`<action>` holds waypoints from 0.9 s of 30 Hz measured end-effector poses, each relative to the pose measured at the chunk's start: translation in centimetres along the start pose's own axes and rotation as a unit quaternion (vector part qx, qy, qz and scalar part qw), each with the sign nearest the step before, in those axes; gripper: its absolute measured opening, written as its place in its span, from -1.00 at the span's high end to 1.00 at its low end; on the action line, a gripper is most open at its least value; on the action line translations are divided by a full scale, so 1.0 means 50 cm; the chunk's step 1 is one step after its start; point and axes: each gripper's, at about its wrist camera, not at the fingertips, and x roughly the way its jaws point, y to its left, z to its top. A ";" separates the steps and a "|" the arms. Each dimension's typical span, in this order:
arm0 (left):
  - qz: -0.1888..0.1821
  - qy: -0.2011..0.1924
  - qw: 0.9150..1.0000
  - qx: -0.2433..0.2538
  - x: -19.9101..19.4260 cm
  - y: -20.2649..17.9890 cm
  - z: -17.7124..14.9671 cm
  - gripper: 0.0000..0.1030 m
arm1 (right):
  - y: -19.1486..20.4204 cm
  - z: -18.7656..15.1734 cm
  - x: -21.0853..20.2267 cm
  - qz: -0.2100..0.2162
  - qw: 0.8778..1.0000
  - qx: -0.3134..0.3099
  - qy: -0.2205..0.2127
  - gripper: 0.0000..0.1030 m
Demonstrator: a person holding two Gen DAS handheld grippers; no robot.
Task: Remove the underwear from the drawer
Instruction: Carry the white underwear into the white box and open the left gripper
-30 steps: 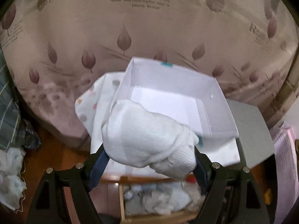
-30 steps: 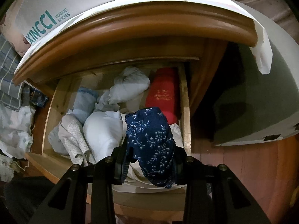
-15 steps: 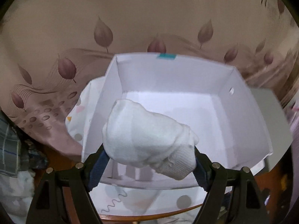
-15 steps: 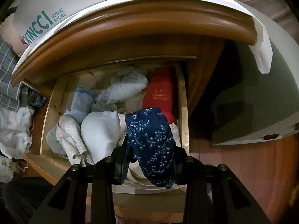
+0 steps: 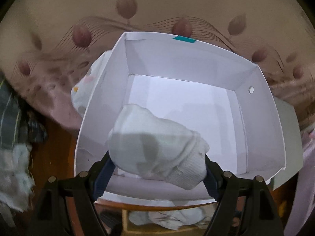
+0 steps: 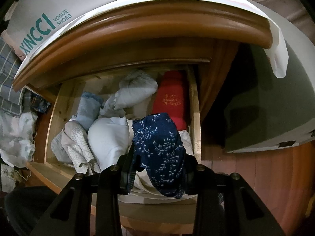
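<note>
The left gripper [image 5: 157, 169] pinches a bundle of white underwear [image 5: 155, 147] between its 2 blue-padded fingers [image 5: 102, 177], holding it over the near end of an open white cardboard box [image 5: 258, 122] that sits on a leaf-patterned bedspread [image 5: 126, 5]. A dotted white cloth [image 5: 82, 90] lies against the box's left wall. The right gripper [image 6: 157, 169] is clamped on a piece of navy underwear with a white floral print [image 6: 159, 149], held just above the front edge of an open wooden drawer [image 6: 195, 118]. Inside the drawer, from left to right, lie a white honeycomb-patterned garment [image 6: 76, 143], a light blue roll [image 6: 88, 108], white bundles [image 6: 135, 92] and a red roll [image 6: 171, 100]. A shoebox lid marked "VOGUE SHOES" [image 6: 45, 13] rests on the cabinet's top [image 6: 157, 23].
</note>
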 end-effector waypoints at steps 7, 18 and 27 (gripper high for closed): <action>0.003 0.009 1.000 -0.027 -0.006 0.001 0.002 -0.59 | 0.000 0.000 -0.002 0.003 1.000 0.002 0.000 0.32; 0.030 -0.013 0.999 0.001 -0.012 -0.015 -0.011 -0.67 | 0.000 -0.001 -0.003 0.003 1.000 0.001 -0.001 0.32; 0.013 -0.033 0.999 0.005 -0.039 0.003 -0.008 -0.69 | 0.005 0.000 0.002 0.000 1.000 -0.002 -0.001 0.32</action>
